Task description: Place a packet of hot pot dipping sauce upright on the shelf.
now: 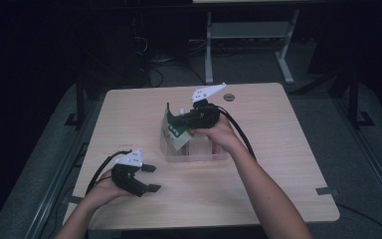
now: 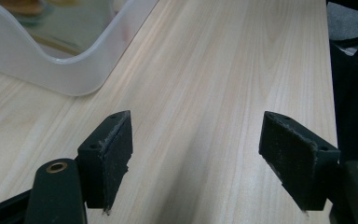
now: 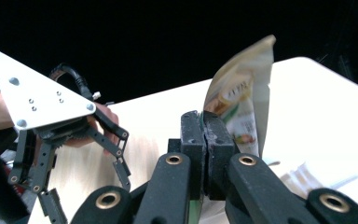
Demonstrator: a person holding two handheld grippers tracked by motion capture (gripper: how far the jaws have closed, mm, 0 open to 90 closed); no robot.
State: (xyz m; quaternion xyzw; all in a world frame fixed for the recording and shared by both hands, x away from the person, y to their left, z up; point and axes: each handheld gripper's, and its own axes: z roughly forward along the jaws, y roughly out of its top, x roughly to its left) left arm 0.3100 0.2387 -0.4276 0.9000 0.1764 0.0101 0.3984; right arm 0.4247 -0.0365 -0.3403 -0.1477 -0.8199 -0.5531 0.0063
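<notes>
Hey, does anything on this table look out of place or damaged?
Nothing looks spilled or damaged. The right claw is shut on a snack packet, holding it tilted over the clear plastic bin; the left claw rests open.

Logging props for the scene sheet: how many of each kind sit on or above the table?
Clear plastic bin: 1
Green printed snack packet: 1
Black hand-held gripper, left and right: 2
Total: 4

Left claw (image 1: 146,178) jaws wide apart, low over table; right claw (image 1: 175,119) clamped, raised.
</notes>
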